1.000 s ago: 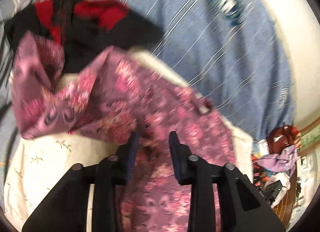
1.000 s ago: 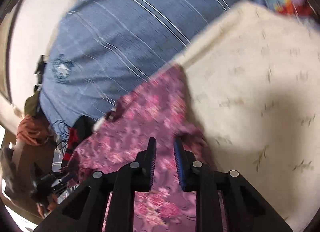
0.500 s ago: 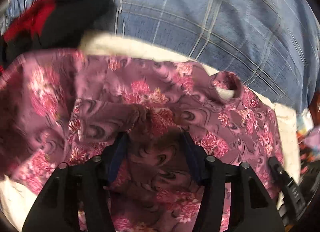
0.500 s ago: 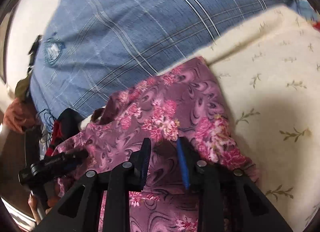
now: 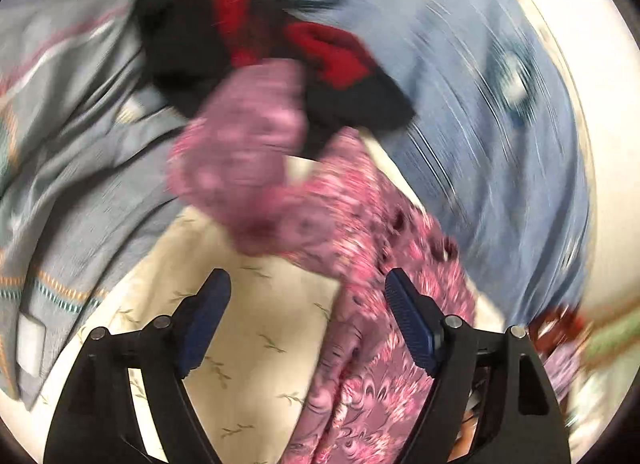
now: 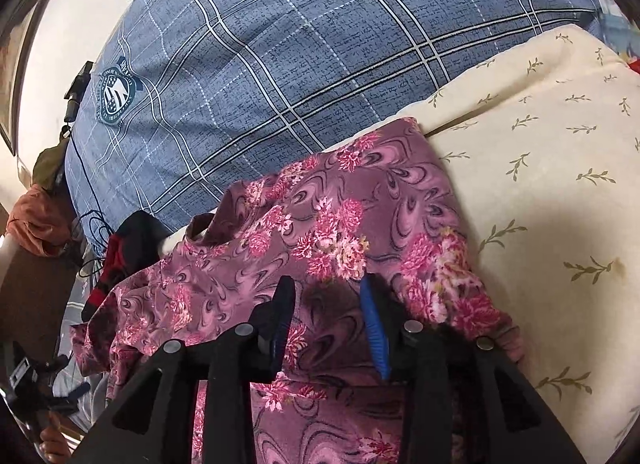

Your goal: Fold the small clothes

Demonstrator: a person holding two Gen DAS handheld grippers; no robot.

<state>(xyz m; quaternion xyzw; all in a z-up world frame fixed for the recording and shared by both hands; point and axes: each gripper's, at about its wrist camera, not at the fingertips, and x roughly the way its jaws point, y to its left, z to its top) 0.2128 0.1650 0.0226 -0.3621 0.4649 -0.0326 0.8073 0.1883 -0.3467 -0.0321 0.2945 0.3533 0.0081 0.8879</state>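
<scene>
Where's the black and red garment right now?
In the left wrist view the black and red garment lies top centre, beyond the purple floral garment, against the blue plaid bedding.

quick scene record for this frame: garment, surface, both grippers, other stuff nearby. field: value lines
garment: purple floral garment, crumpled, partly spread
surface: cream leaf-print cushion under garment
left gripper: open wide, empty, above cushion and garment edge; view motion-blurred
right gripper: open, fingers astride garment fabric, not clamped
behind: blue plaid pillow with crest badge
nearby: black and red garment past the floral one
fold status: not folded yet
</scene>
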